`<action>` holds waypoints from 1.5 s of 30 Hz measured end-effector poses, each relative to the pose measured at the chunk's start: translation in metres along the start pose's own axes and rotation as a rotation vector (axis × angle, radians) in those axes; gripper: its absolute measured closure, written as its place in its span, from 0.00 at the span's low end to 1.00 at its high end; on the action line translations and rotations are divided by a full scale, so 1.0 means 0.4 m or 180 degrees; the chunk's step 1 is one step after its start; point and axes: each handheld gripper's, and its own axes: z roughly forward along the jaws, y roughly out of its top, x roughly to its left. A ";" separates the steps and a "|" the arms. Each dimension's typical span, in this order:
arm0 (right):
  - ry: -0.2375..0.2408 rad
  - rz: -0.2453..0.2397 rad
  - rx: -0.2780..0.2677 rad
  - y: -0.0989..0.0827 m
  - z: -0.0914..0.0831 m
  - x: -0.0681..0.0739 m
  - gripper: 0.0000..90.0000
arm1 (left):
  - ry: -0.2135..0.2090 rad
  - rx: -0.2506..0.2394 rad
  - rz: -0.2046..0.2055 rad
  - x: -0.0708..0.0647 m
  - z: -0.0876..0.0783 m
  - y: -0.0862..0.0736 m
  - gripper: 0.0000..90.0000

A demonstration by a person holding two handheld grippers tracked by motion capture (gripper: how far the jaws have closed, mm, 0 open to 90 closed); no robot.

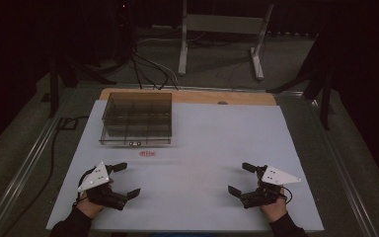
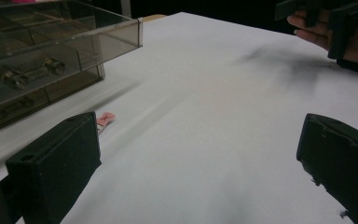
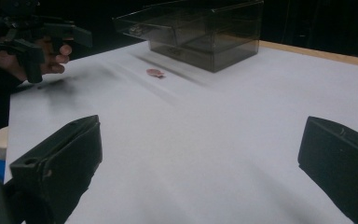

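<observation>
A smoky clear drawer box with several compartments stands at the back left of the white table sheet; it also appears in the left gripper view and the right gripper view. A small red tag lies just in front of it, seen too as the red tag and the red tag. My left gripper rests near the front left, jaws wide apart and empty. My right gripper rests near the front right, also wide open with nothing between its jaws.
A wooden table edge shows behind the white sheet. Beyond it stand a white metal frame and black cables on the floor. Dark stands flank both sides.
</observation>
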 end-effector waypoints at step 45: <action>0.0043 0.0001 0.0129 0.001 0.018 -0.003 0.00 | -0.0272 -0.0014 0.0042 -0.030 0.011 0.045 0.00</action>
